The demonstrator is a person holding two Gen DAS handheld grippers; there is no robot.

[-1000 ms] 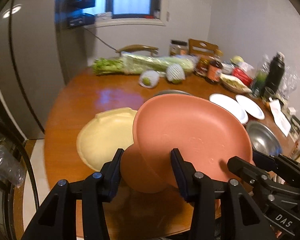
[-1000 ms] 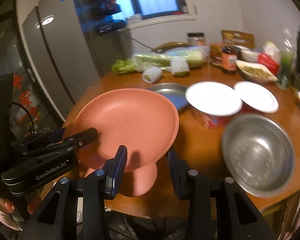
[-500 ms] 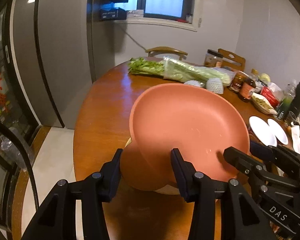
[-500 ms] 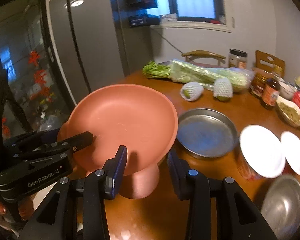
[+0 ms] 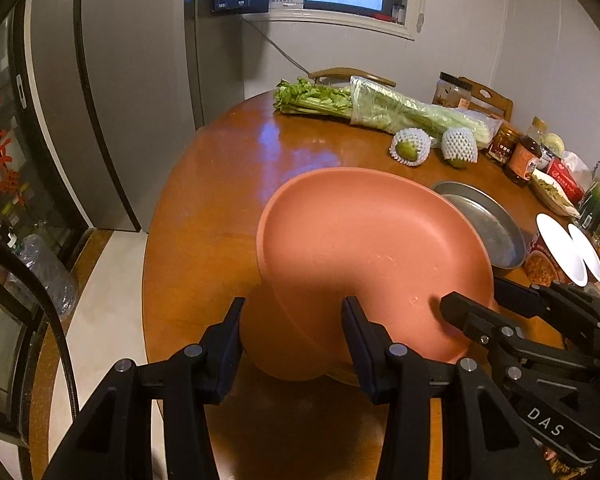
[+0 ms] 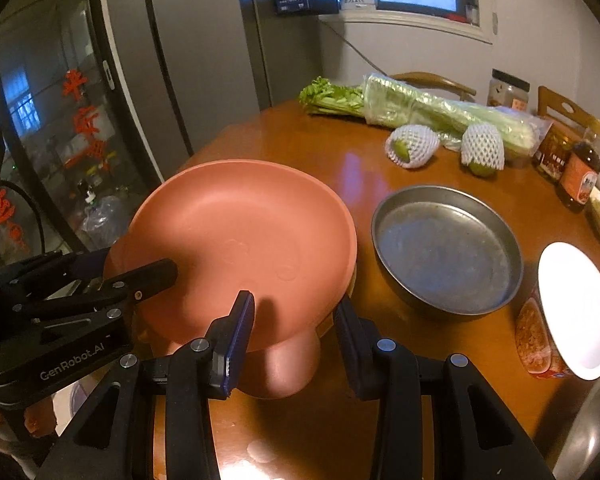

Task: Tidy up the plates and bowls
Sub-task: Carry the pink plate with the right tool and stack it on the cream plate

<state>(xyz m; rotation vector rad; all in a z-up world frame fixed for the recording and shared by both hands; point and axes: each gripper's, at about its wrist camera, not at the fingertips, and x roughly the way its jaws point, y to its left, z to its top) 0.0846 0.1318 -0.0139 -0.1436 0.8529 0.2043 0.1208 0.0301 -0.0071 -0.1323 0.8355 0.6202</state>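
Two grippers, left (image 5: 292,336) and right (image 6: 294,332), are clamping a matte terracotta pedestal dish (image 6: 240,248) by its rim, now lower over the glossy wooden table (image 6: 300,148), beside a round steel pan (image 6: 446,248); the yellow plate has gone from view.

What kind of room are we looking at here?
Most likely a home kitchen or dining area: a round wooden table holding bagged celery, beside a tall grey fridge, with sauce jars nearby.

A round wooden table (image 6: 324,148) carries bagged celery (image 6: 420,106), a metal pan (image 6: 446,248), and perhaps jars.
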